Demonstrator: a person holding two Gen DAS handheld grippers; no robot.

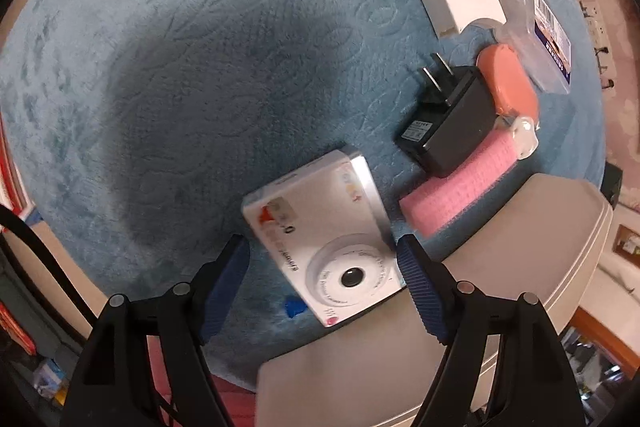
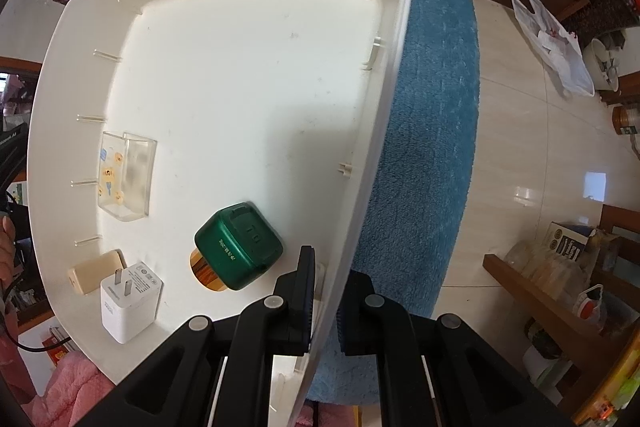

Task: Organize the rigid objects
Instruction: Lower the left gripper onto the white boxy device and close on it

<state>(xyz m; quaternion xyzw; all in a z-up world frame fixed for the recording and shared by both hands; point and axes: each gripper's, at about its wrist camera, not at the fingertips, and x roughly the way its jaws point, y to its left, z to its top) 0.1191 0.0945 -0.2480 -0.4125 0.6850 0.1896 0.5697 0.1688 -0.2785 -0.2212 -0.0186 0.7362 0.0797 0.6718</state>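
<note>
L claw astride white camera

Strong barrel distortion is seen in both wrist views, straight edges being bowed and the corners blacked out; a broad dark shadow is cast on the blue mat ahead of the left gripper, so light is taken to fall from behind and above; the white camera between its fingers is slightly smeared, its print hardly legible; the pale bin rim beside it is soft and blurred. In the right view the white bin floor is brightly lit, nearly washed out, with a shaded band under the far wall; glare patches are thrown on the tiled floor to the right of the right gripper; the outer edges are dim and soft.
</note>
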